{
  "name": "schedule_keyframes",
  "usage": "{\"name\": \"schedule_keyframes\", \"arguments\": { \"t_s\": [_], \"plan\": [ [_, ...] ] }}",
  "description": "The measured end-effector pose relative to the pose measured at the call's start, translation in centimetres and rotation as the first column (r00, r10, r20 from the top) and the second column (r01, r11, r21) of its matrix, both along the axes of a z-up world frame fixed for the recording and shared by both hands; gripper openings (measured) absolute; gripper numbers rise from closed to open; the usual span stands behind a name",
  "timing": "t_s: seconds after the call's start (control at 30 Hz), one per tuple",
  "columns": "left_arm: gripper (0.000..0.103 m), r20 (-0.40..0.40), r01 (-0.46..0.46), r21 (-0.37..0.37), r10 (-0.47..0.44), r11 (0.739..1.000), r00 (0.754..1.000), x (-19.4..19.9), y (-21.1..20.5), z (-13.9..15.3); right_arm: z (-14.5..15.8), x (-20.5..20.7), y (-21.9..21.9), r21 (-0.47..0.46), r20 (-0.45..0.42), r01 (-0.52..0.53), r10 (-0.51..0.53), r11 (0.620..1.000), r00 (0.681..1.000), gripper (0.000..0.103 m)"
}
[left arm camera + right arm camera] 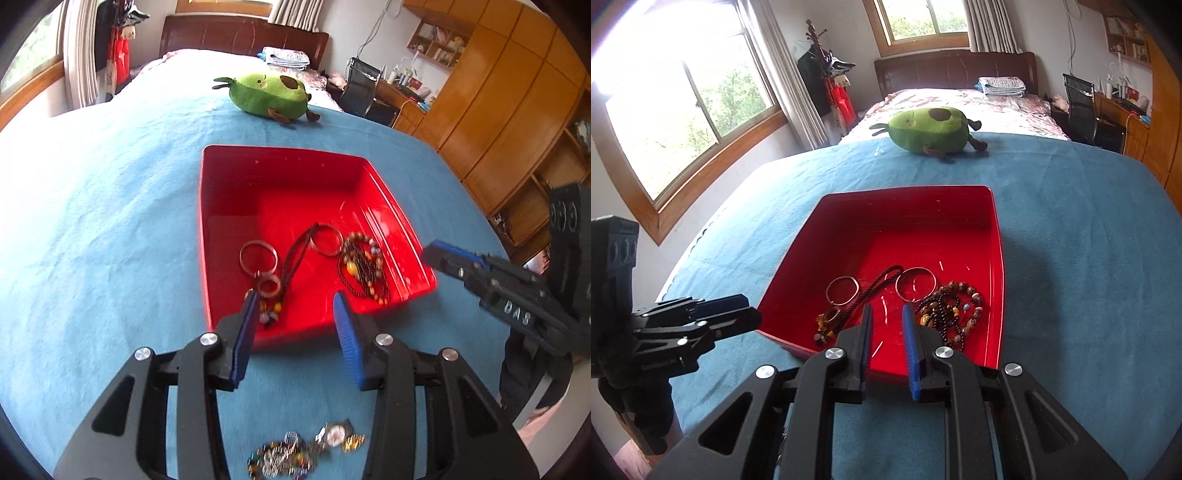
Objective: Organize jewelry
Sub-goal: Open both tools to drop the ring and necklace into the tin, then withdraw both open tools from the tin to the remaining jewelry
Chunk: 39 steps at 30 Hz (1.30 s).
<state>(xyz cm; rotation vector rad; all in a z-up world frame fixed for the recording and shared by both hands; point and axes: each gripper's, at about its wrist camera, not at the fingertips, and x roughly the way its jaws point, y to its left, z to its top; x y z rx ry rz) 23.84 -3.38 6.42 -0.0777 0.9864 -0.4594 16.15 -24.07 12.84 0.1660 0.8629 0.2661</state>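
Left gripper [295, 306]: jaws apart with nothing between the blue pads, hovering over the near rim of the red tray [280, 155]; judged free for another pick.
Right gripper [886, 317]: jaws parted by a narrow gap, nothing held, also above the tray's near edge, tilted down toward its contents.
Bangles: one silver bangle [258, 254] lies flat on the tray floor toward its left side, a second bangle [327, 240] near the middle.
Corded pendant [269, 286]: dark cord trails across the tray floor from the second bangle to a ring pendant near the tray's front wall.
Bead bracelets [364, 266]: heaped by the tray's right wall, so like pieces seem grouped.
Loose jewelry pile [306, 448]: a watch and chains lie on the blue blanket [110, 221], outside the tray's near edge; judged still to be moved.
Avocado plush [269, 94]: beyond the tray's far edge, well apart.
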Motion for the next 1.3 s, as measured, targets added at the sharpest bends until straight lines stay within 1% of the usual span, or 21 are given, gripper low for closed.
{"name": "schedule_keyframes", "arguments": {
  "t_s": [0.1,0.23,0.3,0.4,0.5,0.57,0.7,0.87,1.0,1.17,1.3],
  "plan": [
    [0.041,0.005,-0.005,0.015,0.005,1.000,1.000,-2.0,1.0,-0.1,0.0,-1.2,0.4,0.004,-0.003,-0.023,0.023,1.000,1.000,0.017],
    [0.041,-0.005,-0.021,0.031,0.022,0.999,1.000,-4.1,2.5,-1.0,-0.9,-2.9,1.5,-0.002,-0.033,-0.063,0.063,0.998,0.997,0.017],
    [0.045,-0.011,-0.034,0.034,0.034,0.999,0.999,-5.3,3.5,-2.0,-1.7,-3.7,2.1,-0.001,-0.060,-0.084,0.084,0.996,0.995,0.017],
    [0.045,-0.033,-0.052,0.056,0.054,0.997,0.998,-6.8,4.8,-4.0,-3.5,-5.6,2.8,0.012,-0.099,-0.126,0.127,0.992,0.987,0.017],
    [0.045,-0.067,-0.064,0.073,0.069,0.995,0.995,-8.3,5.8,-6.2,-6.2,-7.7,3.6,0.048,-0.157,-0.164,0.170,0.985,0.973,0.017],
    [0.045,-0.103,-0.062,0.068,0.068,0.996,0.992,-9.2,6.4,-7.6,-7.5,-8.8,4.2,0.051,-0.183,-0.182,0.188,0.982,0.965,0.017],
    [0.045,-0.127,-0.082,0.060,0.089,0.995,0.988,-10.6,7.2,-9.1,-9.1,-10.4,5.1,0.060,-0.214,-0.204,0.212,0.977,0.953,0.017],
    [0.047,-0.134,-0.086,0.056,0.093,0.995,0.987,-11.6,7.2,-9.7,-10.2,-10.8,5.5,0.060,-0.239,-0.208,0.216,0.976,0.947,0.017],
    [0.049,-0.116,-0.100,0.081,0.109,0.992,0.987,-12.0,7.0,-9.7,-10.6,-10.8,5.9,0.059,-0.248,-0.213,0.221,0.975,0.943,0.017],
    [0.050,-0.121,-0.104,0.077,0.113,0.992,0.986,-12.1,7.1,-9.9,-11.2,-9.9,6.3,0.048,-0.267,-0.213,0.218,0.976,0.939,0.017],
    [0.051,-0.125,-0.112,0.079,0.121,0.991,0.985,-12.0,7.3,-10.1,-11.3,-10.3,6.2,0.058,-0.273,-0.207,0.215,0.977,0.938,0.017]
  ]
}}
